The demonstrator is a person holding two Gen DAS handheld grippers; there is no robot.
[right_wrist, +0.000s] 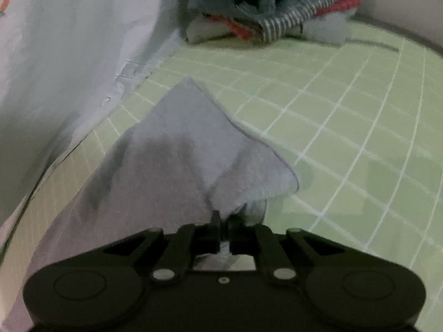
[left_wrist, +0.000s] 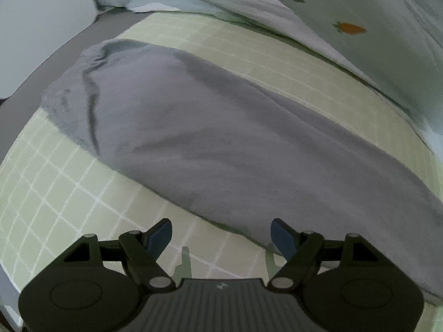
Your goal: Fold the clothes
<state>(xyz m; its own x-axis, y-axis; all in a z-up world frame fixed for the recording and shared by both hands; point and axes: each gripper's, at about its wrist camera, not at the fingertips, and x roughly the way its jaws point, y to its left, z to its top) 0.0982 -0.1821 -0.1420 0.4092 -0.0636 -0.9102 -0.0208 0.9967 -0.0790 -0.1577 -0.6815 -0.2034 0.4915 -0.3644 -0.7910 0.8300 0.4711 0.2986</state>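
A grey fleecy garment lies stretched across a green gridded mat in the left wrist view. My left gripper hangs open just short of its near edge, blue fingertips spread wide with nothing between them. In the right wrist view the same grey garment rises in a peak toward the camera. My right gripper is shut on a bunched corner of it, lifting the cloth off the mat.
A pale quilt with a carrot print lies along the mat's far side, seen also as white bedding on the left. A stack of folded clothes sits at the mat's far end. A grey floor strip borders the mat's left.
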